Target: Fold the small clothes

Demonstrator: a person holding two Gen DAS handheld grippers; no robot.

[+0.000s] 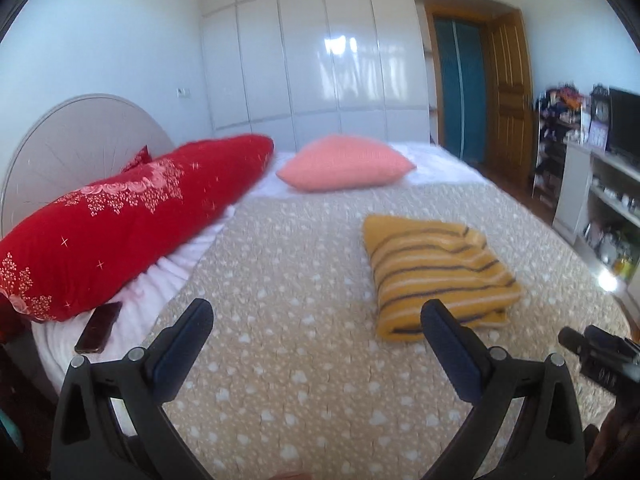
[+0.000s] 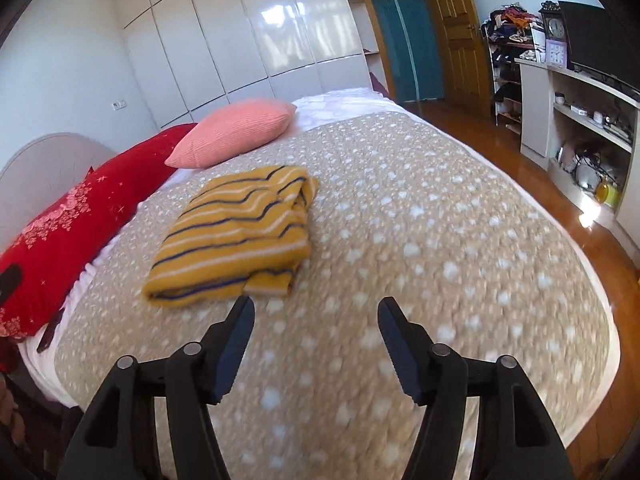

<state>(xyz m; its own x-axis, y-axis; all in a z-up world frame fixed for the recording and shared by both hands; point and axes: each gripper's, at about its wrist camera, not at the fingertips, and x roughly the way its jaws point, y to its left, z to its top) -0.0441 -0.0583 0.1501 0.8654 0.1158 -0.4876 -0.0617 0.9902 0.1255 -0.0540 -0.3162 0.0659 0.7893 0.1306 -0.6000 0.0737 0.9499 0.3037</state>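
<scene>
On the beige spotted bedcover [image 2: 400, 208] lay the yellow striped garment [image 2: 236, 232], folded into a thick bundle, well apart from the pink pillow [image 2: 236, 132] and the red pillow [image 1: 120, 216]. Your right gripper [image 2: 316, 316] was above the cover just beside the bundle, jaws apart and empty. Your left gripper [image 1: 316, 320] also had its jaws wide apart, holding nothing. A dark phone [image 1: 98, 328] lay near the red pillow.

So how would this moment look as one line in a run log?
striped garment: folded, on bed | left gripper: open, empty | right gripper: open, empty | neither touches garment
</scene>
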